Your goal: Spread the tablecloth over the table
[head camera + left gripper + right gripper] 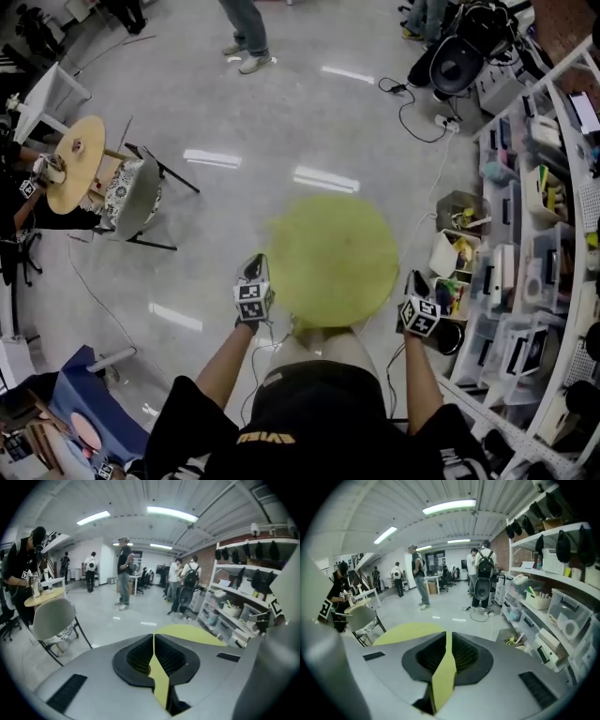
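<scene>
Two points on the cloth (pixel 333 258) are pinched, so we judge the spreading step is under way. It sits as a yellow-green disc at our twelve o'clock, with the table beneath it hidden. The left gripper (pixel 255 272) clamps its rim at eight o'clock and the right gripper (pixel 415 284) at four, jaws pressed together on fabric. Next we need an even outward pull, then a gentle lowering. Both forearms reach forward, grippers tilted downward.

The tablecloth (pixel 333 258) is blurred at its edges and hides whatever lies beneath it.
</scene>
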### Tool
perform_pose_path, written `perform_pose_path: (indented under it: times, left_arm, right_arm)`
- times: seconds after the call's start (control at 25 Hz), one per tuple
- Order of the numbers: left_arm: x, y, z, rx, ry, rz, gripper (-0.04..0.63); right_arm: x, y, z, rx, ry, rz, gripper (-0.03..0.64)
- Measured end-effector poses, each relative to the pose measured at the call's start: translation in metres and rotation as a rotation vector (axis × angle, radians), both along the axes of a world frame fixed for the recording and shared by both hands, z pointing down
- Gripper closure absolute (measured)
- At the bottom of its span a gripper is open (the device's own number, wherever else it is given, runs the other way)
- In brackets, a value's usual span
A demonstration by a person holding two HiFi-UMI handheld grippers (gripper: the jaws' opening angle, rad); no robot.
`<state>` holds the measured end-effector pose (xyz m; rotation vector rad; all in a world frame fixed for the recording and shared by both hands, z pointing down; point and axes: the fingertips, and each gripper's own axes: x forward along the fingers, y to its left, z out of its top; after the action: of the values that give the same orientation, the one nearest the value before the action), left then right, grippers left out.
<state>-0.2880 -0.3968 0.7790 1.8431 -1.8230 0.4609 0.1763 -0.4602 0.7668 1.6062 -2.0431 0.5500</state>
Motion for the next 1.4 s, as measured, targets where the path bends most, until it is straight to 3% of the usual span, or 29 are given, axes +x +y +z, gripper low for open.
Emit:
perform_pose_path:
  times: [0.16,0.32,0.56,0.68,0.84,1.04,1.2,1.4]
  left_arm:
    - [0.030,0.070,-0.072,0.106,0.036,0.052,0.577]
    - [0.043,0.122,-0.132,0.223,0.046,0.066,0.577]
    - [0.078,0.186,-0.213,0.404,-0.002,0.081,0.577]
    - [0.093,0.240,-0.233,0.439,0.008,0.031,0.577]
    - [0.127,0.303,-0.252,0.491,-0.026,0.048,0.577]
    - [0.151,0.371,-0.271,0.501,-0.046,0.021,0.577]
    - [0.166,0.420,-0.275,0.503,-0.063,-0.006,0.577]
    - [0.170,0.446,-0.288,0.523,-0.111,0.027,0.577]
  right_arm:
    - [-0.033,0.088,-0.074,0.099,-0.040,0.024,0.615]
    - [-0.056,0.139,-0.137,0.223,-0.077,-0.048,0.616]
    - [-0.042,0.209,-0.203,0.373,-0.088,-0.146,0.617]
    - [-0.033,0.254,-0.213,0.393,-0.096,-0.196,0.617]
    - [-0.012,0.308,-0.230,0.449,-0.124,-0.236,0.617]
    - [-0.010,0.357,-0.257,0.481,-0.174,-0.280,0.617]
    - [0.010,0.398,-0.261,0.495,-0.178,-0.275,0.617]
    - [0.022,0.428,-0.268,0.493,-0.190,-0.235,0.617]
